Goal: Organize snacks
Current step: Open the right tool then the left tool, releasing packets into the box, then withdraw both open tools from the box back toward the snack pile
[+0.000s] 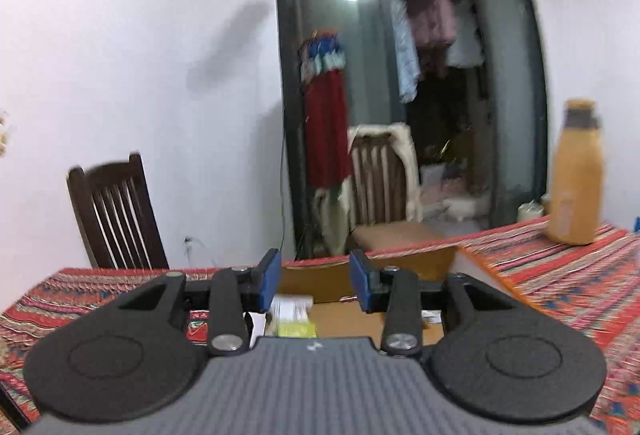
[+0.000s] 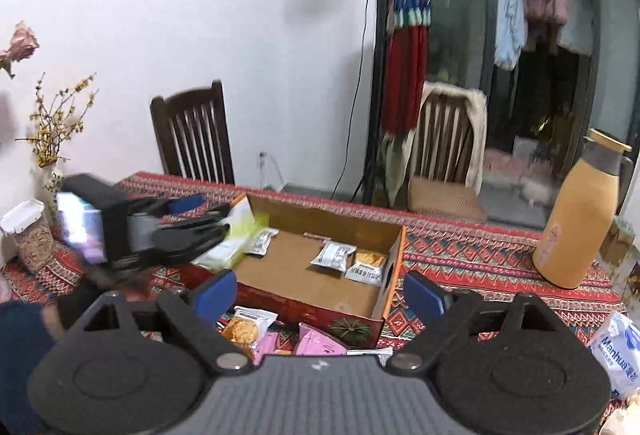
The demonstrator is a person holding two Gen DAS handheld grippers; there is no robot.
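An open cardboard box (image 2: pixel 394 255) with red sides lies on the patterned tablecloth; inside are several small snack packets (image 2: pixel 333 255). My left gripper (image 1: pixel 314 281) is open and empty above the box's left end, over a white packet (image 1: pixel 290 307) and a yellow-green one (image 1: pixel 296 329). From the right wrist view it (image 2: pixel 224 219) hovers at the box's left end above a white and green packet (image 2: pixel 230 241). My right gripper (image 2: pixel 320 293) is open and empty above the box's near wall. Pink packets (image 2: pixel 316 345) and a cookie packet (image 2: pixel 244 329) lie on the cloth just below it.
A tall orange thermos (image 2: pixel 576 215) stands to the right of the box. A white Manhua bag (image 2: pixel 618 351) lies at the right edge. A jar (image 2: pixel 30 235) and a flower vase (image 2: pixel 52 179) stand far left. Two wooden chairs (image 2: pixel 196 135) are behind the table.
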